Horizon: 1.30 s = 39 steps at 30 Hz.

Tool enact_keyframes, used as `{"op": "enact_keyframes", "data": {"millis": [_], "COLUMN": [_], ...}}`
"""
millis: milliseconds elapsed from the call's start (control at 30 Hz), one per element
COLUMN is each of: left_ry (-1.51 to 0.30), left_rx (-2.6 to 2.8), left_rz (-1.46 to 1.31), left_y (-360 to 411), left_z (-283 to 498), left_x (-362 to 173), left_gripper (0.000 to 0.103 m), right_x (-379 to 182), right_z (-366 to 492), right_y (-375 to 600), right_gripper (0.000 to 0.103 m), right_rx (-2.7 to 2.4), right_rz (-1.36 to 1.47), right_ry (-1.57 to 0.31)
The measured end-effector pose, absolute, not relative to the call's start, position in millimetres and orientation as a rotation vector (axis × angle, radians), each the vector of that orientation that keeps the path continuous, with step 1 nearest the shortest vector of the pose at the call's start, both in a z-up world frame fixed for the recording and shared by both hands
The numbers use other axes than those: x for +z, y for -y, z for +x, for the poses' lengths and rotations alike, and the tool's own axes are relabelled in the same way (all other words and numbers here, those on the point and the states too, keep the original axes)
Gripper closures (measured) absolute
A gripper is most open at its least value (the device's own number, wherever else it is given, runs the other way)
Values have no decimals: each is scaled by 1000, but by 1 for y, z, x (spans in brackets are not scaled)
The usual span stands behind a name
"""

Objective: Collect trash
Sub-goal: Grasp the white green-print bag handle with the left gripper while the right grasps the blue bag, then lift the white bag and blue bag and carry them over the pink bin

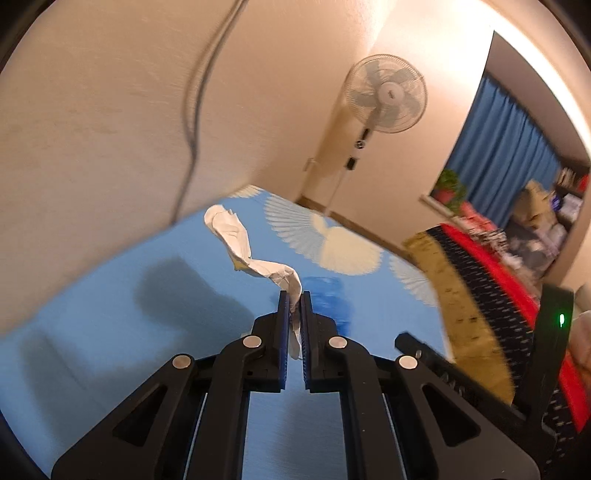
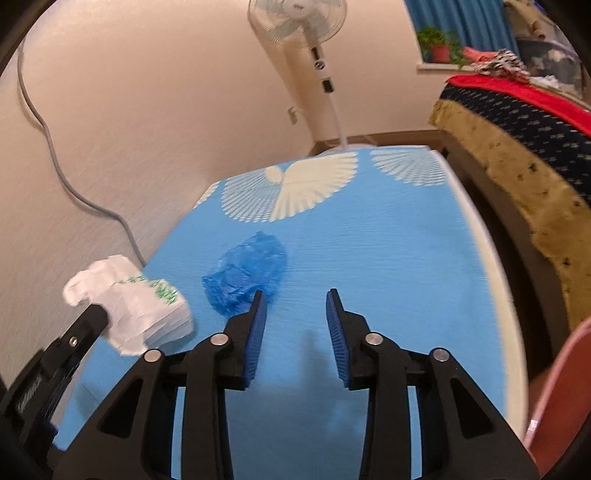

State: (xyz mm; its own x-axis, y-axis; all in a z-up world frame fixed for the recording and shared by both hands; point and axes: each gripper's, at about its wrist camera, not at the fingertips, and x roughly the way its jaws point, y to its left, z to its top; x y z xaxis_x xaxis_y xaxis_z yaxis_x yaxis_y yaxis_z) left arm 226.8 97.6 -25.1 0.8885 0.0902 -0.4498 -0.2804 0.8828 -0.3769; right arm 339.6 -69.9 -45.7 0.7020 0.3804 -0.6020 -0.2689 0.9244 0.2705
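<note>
My left gripper (image 1: 294, 295) is shut on a crumpled white plastic bag (image 1: 236, 236), which trails up and to the left above the blue tablecloth (image 1: 110, 332). In the right wrist view that bag (image 2: 129, 302) shows green print and hangs from the left gripper (image 2: 99, 314) at the left edge. A crumpled blue plastic piece (image 2: 245, 273) lies on the cloth. My right gripper (image 2: 295, 295) stands open over the cloth with nothing between its pads. Its left fingertip is just beside the near edge of the blue piece. The blue piece (image 1: 328, 295) also shows blurred behind the left fingertips.
A cream wall with a grey cable (image 2: 55, 155) runs along the table's left side. A standing fan (image 2: 314, 33) is beyond the far end. A bed with a dark patterned and red blanket (image 2: 517, 122) lies close on the right, past the table's white edge (image 2: 495, 280).
</note>
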Motion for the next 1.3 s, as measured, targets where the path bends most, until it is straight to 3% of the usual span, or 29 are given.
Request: {"op": "enact_keyframes", "data": {"millis": [167, 367, 433, 500, 567, 1300], "left_ry": [-481, -484, -487, -494, -496, -507], "left_rx": [262, 256, 256, 256, 258, 172], "left_rz": [-444, -425, -426, -430, -428, -341], "left_y": [-114, -113, -113, -115, -113, -77], "left_z": [227, 228, 229, 228, 224, 187], "left_x": [-30, -27, -28, -30, -30, 1], "left_gripper": [97, 97, 97, 97, 97, 97], "right_x": [-56, -76, -81, -83, -81, -5], "right_z": [361, 379, 382, 382, 376, 254], "right_y": [41, 18, 17, 16, 18, 101], "right_gripper": [52, 50, 59, 90, 99, 101], "right_rx": [398, 420, 433, 451, 458, 287], "right_rz": [144, 126, 136, 135, 124, 65], "right_ry": [-758, -852, -871, -881, -871, -703]}}
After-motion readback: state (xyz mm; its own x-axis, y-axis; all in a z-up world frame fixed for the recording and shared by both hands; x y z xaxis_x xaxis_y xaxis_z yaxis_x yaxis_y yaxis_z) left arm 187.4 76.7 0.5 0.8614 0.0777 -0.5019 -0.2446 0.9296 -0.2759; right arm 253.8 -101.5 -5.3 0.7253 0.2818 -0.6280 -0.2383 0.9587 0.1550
